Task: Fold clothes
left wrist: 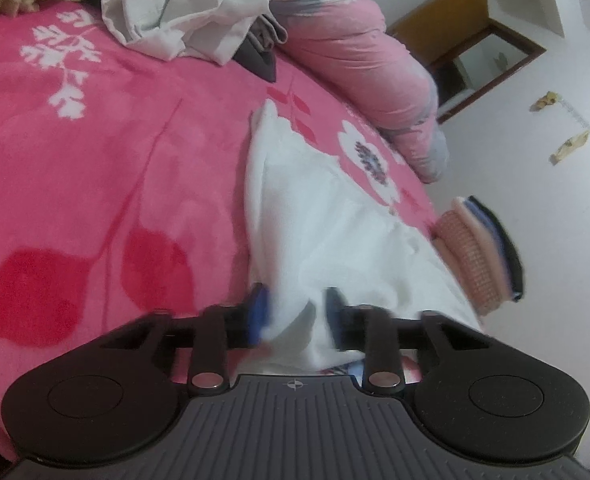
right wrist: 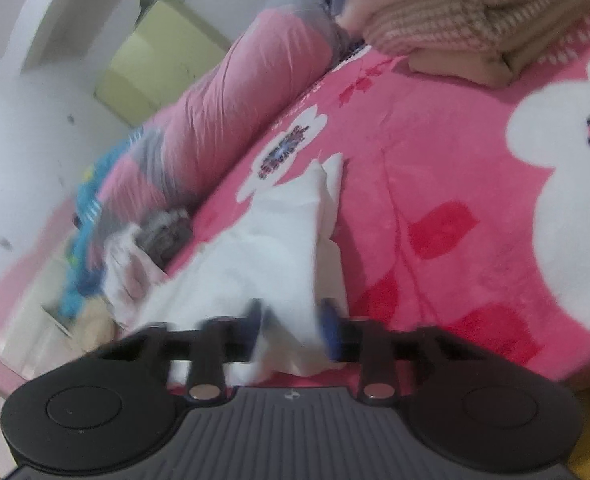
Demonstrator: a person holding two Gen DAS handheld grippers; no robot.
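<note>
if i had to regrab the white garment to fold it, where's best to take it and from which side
Take the white garment at its near hem corners, coming from the bed's near edge, where the left claw and right claw already pinch it. It tapers away over the pink blanket, so the far tip stays flat and the near edge can probably be carried over it.

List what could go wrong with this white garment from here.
1. Both views are blurred, so a fast pull may tug the white garment out of the left gripper or right gripper.
2. Its far end trails on the pink blanket and may bunch, spoiling the fold.
</note>
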